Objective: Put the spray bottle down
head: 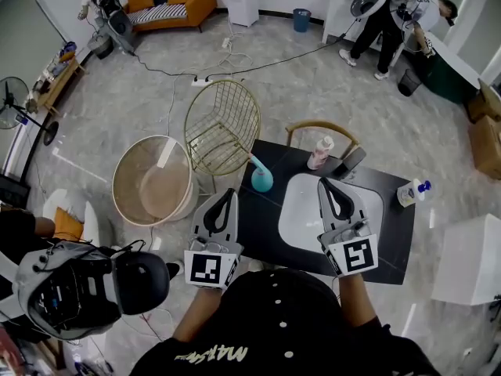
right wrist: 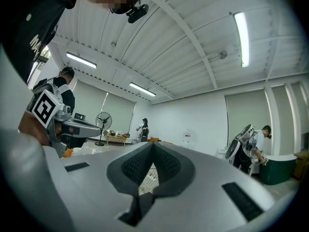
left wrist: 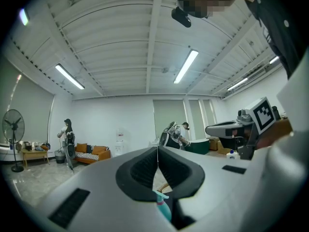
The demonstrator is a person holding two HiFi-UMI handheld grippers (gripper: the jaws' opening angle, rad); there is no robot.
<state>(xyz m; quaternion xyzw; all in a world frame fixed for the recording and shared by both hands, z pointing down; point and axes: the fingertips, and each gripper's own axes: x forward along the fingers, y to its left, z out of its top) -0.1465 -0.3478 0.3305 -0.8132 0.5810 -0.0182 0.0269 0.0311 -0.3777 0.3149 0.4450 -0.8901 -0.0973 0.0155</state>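
A teal spray bottle point(head: 261, 177) stands upright on the black table point(head: 266, 218) near its far left corner. In the left gripper view the teal bottle point(left wrist: 164, 208) shows low, through the gap under the jaws. My left gripper point(head: 228, 195) is shut and empty, just to the near left of the bottle and apart from it; its tips meet point(left wrist: 157, 149). My right gripper point(head: 325, 184) is also shut with nothing in it, held over the white basin point(head: 301, 210); in its own view the right gripper point(right wrist: 153, 144) has its jaws closed together.
A pink bottle point(head: 319, 153) and a dark flat device point(head: 351, 163) stand at the table's far edge, a white bottle with a blue cap point(head: 412, 192) at its right end. A gold wire chair point(head: 222, 127) and a round tub point(head: 153, 180) stand left of the table. People work in the room's far corners.
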